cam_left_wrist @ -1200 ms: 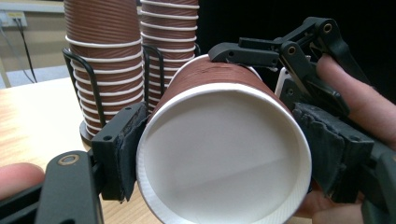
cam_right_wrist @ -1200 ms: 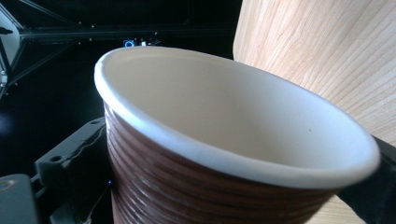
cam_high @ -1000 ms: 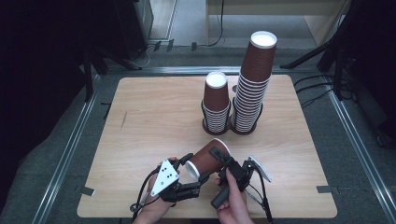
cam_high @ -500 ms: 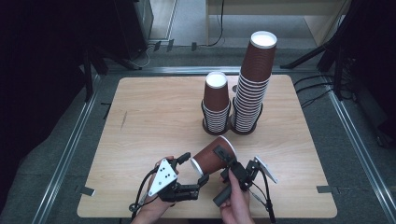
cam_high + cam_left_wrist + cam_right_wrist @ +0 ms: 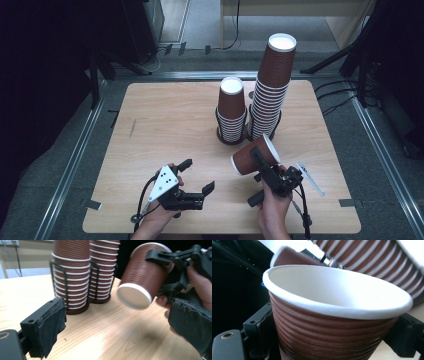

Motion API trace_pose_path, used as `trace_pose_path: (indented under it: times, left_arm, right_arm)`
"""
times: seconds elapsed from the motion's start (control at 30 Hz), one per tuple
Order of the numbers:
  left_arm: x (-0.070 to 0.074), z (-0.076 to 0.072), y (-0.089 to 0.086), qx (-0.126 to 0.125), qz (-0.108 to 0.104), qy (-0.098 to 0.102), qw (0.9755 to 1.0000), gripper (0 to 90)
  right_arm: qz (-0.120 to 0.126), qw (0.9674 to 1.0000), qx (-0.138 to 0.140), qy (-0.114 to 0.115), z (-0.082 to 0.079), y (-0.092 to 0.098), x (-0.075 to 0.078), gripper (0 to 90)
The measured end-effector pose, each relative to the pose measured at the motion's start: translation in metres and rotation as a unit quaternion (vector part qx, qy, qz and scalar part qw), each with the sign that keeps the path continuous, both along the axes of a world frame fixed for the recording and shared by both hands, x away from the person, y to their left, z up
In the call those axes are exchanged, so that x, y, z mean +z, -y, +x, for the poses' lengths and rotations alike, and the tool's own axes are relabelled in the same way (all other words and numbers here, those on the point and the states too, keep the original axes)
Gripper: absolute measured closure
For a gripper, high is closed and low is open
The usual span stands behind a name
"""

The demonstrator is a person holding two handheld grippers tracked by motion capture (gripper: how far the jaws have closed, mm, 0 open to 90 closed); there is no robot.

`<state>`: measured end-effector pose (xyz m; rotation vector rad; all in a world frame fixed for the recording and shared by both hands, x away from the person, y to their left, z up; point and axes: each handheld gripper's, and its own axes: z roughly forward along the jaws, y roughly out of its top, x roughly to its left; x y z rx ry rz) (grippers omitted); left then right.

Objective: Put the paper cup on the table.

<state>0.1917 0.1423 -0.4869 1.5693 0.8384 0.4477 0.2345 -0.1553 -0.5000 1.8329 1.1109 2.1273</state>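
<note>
Right gripper (image 5: 263,167) clamps the tilted cup (image 5: 252,156) near the short stack (image 5: 231,112); left gripper (image 5: 197,176), jaws just opened, holds nothing. Rushing could topple that stack.

Left gripper (image 5: 197,176) low near the table's front edge, jaws just opened wide, nothing between them, right gripper (image 5: 264,162) raised, tilted, clamped on a cup (image 5: 252,156)
</note>
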Motion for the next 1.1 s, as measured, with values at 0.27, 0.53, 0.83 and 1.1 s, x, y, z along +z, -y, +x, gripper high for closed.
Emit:
trace_pose_path:
  times: [0.27,0.53,0.83,1.1]
  left_arm:
    - [-0.001,0.006,-0.020,0.031,0.000,-0.005,0.9995,2.1]
    - [-0.009,0.014,-0.047,0.073,0.003,-0.026,0.9970,2.1]
    - [-0.021,0.014,-0.071,0.119,0.010,-0.047,0.9917,1.6]
    - [-0.028,0.013,-0.084,0.145,0.031,-0.060,0.9872,1.5]
  right_arm:
    - [-0.077,0.9948,-0.041,0.053,0.003,0.014,0.012,11.3]
    - [-0.163,0.9803,-0.076,0.082,0.005,0.021,0.011,11.4]
    - [-0.263,0.9537,-0.103,0.103,0.012,0.027,0.009,11.4]
    - [-0.322,0.9330,-0.116,0.111,0.015,0.032,0.004,11.3]
